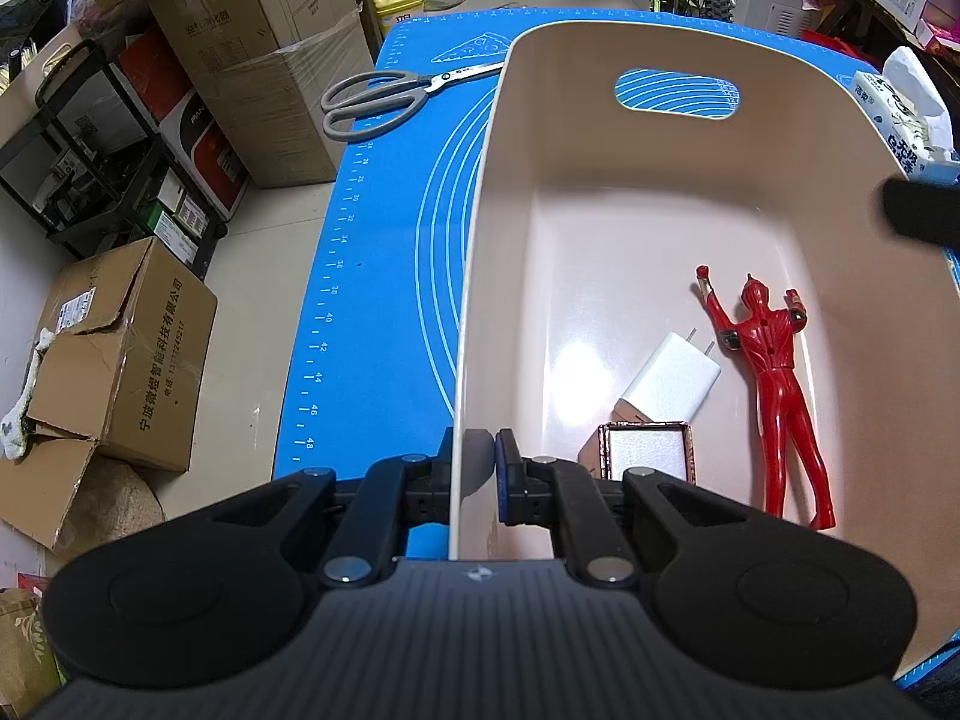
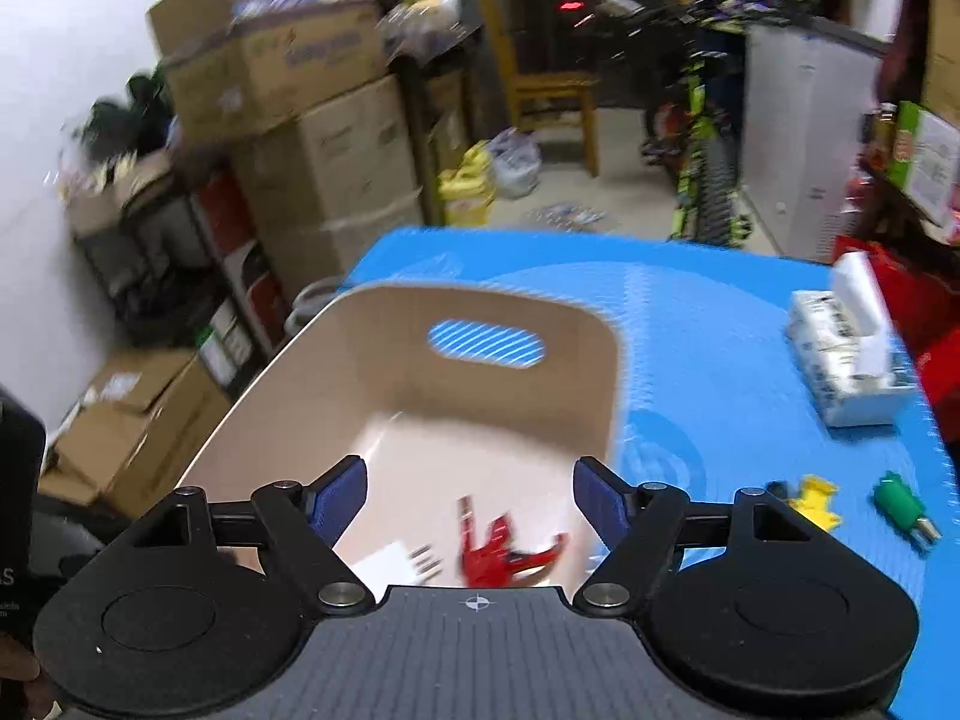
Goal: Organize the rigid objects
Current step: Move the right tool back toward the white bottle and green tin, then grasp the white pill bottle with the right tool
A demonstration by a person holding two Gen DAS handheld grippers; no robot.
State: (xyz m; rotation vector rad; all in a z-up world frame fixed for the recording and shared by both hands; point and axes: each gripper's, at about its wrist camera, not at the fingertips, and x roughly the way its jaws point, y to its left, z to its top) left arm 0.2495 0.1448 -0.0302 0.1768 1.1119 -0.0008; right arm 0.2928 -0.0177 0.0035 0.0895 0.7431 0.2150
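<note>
The left tool (image 1: 478, 456) pinches the bin (image 1: 480, 192) wall while the right tool (image 2: 470, 501), open and empty, hangs nearer the green plug (image 2: 900, 507) lying to its right.

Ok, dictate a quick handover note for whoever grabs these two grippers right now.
Left gripper: shut on the bin wall, steadying it.
Right gripper: open, empty, above the bin.
In the bin: red figure, white charger, small framed box.
Left to do: scissors on the mat beside the bin, yellow piece and green plug on the mat to its right.
The tissue pack is probably not part of it.
</note>
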